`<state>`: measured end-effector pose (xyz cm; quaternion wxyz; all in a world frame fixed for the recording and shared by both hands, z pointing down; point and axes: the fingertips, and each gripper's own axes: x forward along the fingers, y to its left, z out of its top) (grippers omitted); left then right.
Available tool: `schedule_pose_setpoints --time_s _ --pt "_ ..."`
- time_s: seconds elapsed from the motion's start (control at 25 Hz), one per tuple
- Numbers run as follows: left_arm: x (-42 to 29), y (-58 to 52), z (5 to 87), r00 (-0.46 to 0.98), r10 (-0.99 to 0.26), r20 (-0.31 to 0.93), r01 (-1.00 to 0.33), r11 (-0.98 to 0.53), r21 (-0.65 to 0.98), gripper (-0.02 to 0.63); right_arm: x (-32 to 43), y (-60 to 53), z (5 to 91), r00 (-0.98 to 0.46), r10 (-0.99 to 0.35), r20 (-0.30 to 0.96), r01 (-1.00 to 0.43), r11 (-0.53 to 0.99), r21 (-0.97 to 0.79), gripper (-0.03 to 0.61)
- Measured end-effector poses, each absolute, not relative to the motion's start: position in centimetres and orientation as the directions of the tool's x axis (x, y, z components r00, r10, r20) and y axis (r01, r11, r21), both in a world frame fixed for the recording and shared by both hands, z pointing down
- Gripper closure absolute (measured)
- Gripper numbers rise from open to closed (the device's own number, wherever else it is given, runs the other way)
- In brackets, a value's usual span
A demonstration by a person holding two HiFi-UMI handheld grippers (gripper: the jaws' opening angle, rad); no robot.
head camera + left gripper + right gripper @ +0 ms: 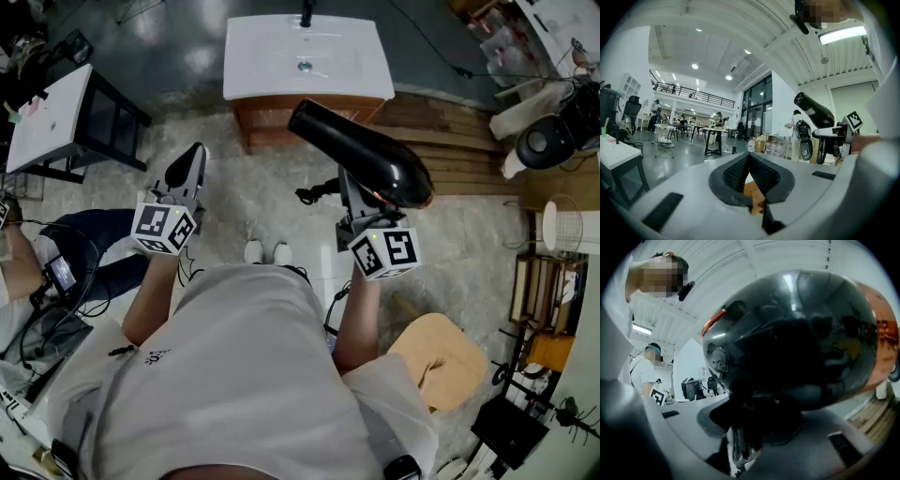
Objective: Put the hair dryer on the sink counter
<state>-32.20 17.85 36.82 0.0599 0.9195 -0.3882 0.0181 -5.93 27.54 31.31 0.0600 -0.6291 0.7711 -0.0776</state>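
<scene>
The black hair dryer [361, 155] with an orange ring at its rear is held up in the air, its barrel slanting toward the upper left. My right gripper [361, 206] is shut on its handle. In the right gripper view the dryer's glossy body [797, 343] fills the frame and hides the jaw tips. The white sink counter [272, 70] on a wooden cabinet stands just beyond it on the floor. My left gripper [190, 167] hangs to the left, shut, with nothing in it. In the left gripper view its pads [733, 173] meet at the tips, and the hair dryer [814, 111] shows at the right.
A white table on a black frame [52, 117] stands at the left, with a seated person [56, 267] below it. A round wooden stool [441, 361] is by my right side. A wooden platform [459, 141], a black appliance [548, 141] and a wire bin [562, 227] are at the right. The dryer's cord [314, 194] dangles.
</scene>
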Motion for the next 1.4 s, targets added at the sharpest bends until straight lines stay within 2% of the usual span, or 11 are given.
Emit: schedule_pose_setpoints --time_s 1.4 --pt "-36.4 18.0 38.2 0.747 -0.663 0.052 -0.663 -0.737 0.128 0.612 -11.5 28.6 30.4 -0.194 -0.981 -0.016 -0.967 0.194 -0.165 0.428"
